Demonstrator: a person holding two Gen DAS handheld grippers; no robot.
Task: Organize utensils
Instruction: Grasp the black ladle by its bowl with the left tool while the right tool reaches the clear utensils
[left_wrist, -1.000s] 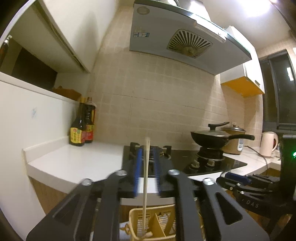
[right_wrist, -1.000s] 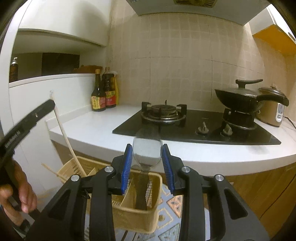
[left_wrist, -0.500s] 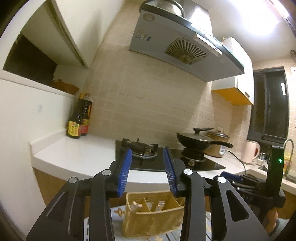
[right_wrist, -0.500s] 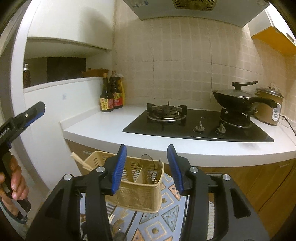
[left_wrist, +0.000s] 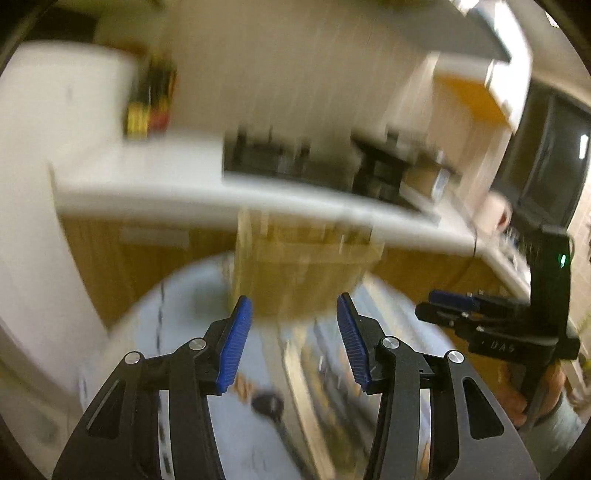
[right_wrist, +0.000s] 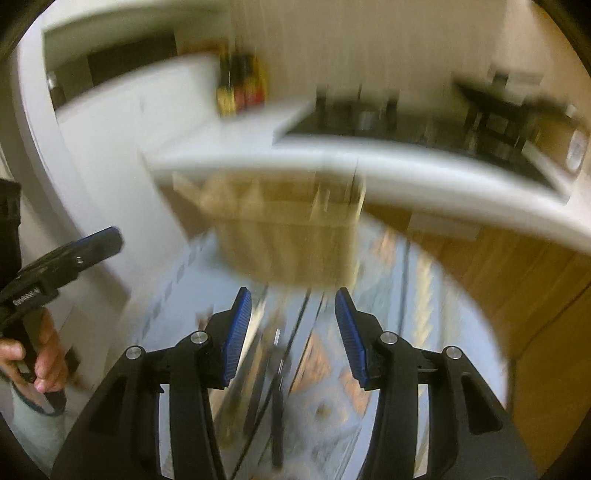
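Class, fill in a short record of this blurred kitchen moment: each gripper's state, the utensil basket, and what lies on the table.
left gripper: open, empty
right gripper: open, empty
basket: yellow, standing on patterned table, beyond both grippers
utensils on table: dark streaks, too blurred to identify
image quality: heavy motion blur

We count one yellow basket (left_wrist: 303, 273) ahead of the fingers (left_wrist: 236, 343), on the patterned surface (left_wrist: 184, 332). Two grippers are in view, each with two blue-padded fingers set apart. Blur prevents an exact count of the bottles (right_wrist: 242, 86) up and left of the fingers, or of the loose utensils (right_wrist: 275, 369) between them.
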